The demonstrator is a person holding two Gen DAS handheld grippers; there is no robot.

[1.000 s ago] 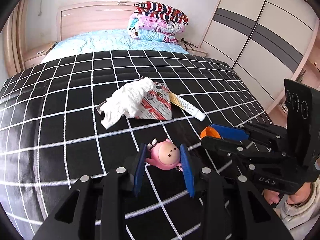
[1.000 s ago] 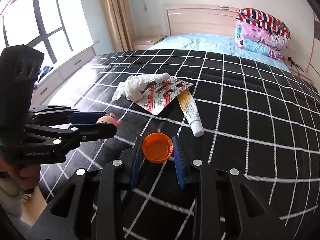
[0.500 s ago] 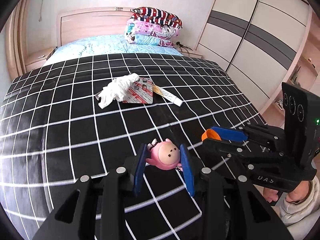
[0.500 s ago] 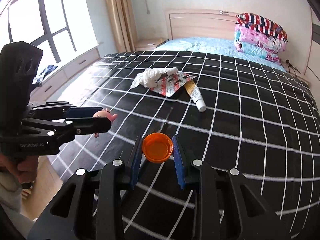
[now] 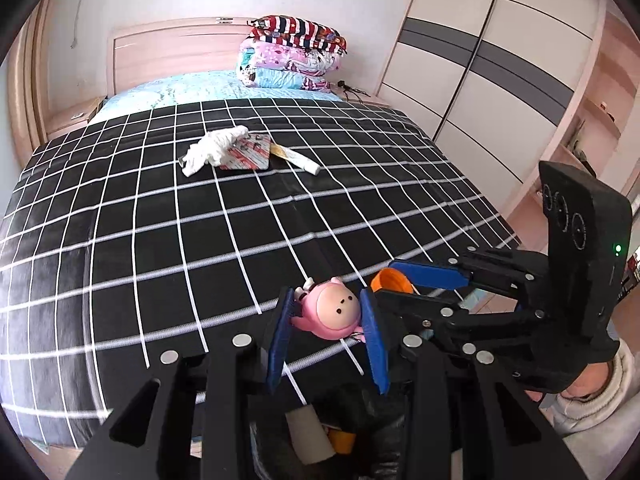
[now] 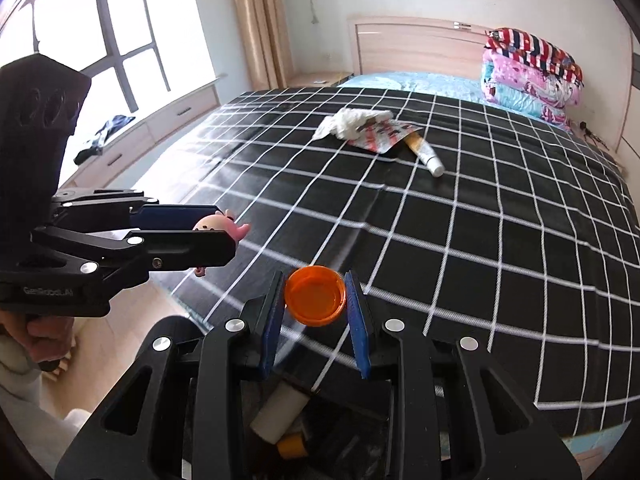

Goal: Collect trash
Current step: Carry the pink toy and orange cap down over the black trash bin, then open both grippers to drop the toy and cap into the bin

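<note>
My left gripper [image 5: 326, 322] is shut on a pink pig toy [image 5: 330, 312], held above the foot edge of the bed. My right gripper [image 6: 315, 300] is shut on an orange cap [image 6: 315, 295], close beside the left one; it shows in the left wrist view [image 5: 391, 280] too. Under both grippers a black trash bag [image 6: 340, 432] holds a white tube [image 6: 278, 414] and an orange piece. On the checked bedspread [image 5: 160, 216] farther up lie a crumpled white tissue [image 5: 214, 148], a red-printed wrapper [image 5: 248, 154] and a white and yellow tube [image 5: 298, 158].
Folded quilts [image 5: 292, 56] are stacked by the headboard. A wardrobe [image 5: 488, 80] stands to the right of the bed. A window and low drawers [image 6: 132, 128] are to its left. Wooden floor shows beside the bed.
Both grippers have pulled back from the middle of the bed to its foot edge, still holding the toy and the cap. The trash bag has come into view beneath them.
</note>
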